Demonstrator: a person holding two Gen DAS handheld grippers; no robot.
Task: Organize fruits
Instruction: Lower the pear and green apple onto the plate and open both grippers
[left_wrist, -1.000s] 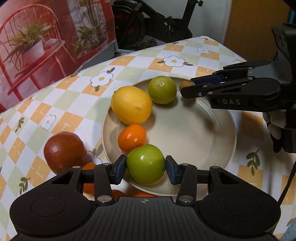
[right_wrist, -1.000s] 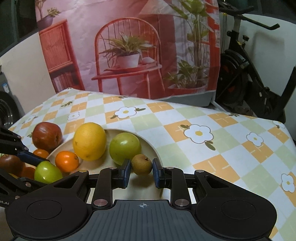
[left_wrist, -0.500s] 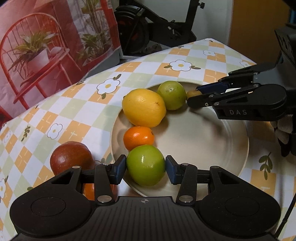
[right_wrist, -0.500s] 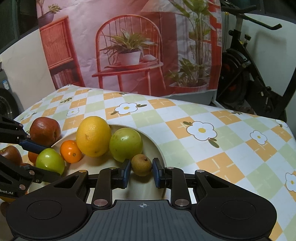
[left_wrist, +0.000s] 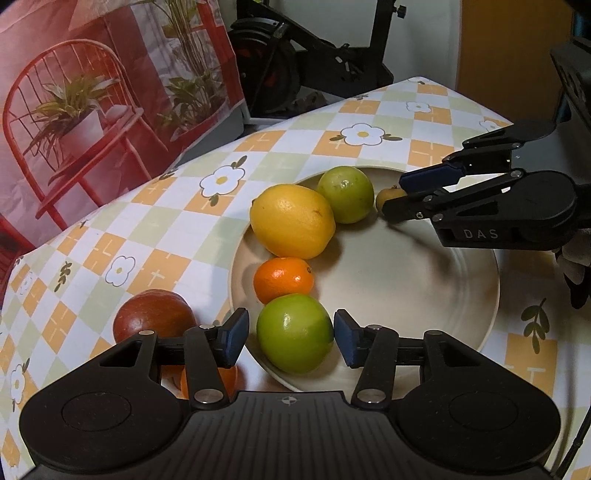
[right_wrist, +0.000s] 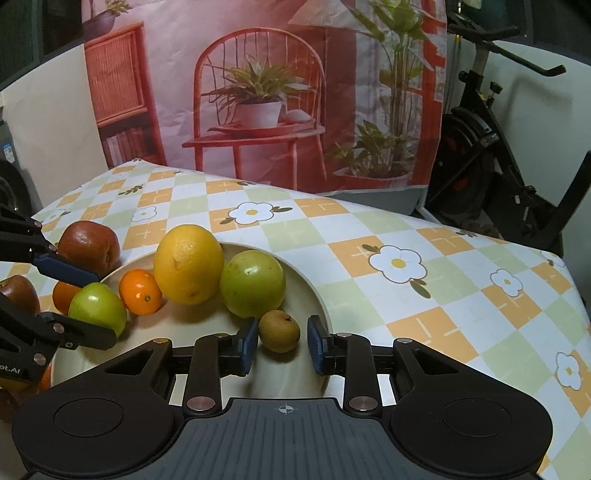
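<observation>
A room in a home, table with a flower-patterned checked tablecloth (right_wrist: 369, 236), printed backdrop (right_wrist: 258, 92) of a red chair and potted plants hung behind it, exercise bike (right_wrist: 509, 147) by the wall, cream plate (left_wrist: 406, 295) of fruit

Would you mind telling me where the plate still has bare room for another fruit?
The plate is bare across its middle and right half, bordered by the fruit row and the right gripper. Its left edge is crowded: green apple, mandarin, lemon, pale apple, small brown fruit.
</observation>
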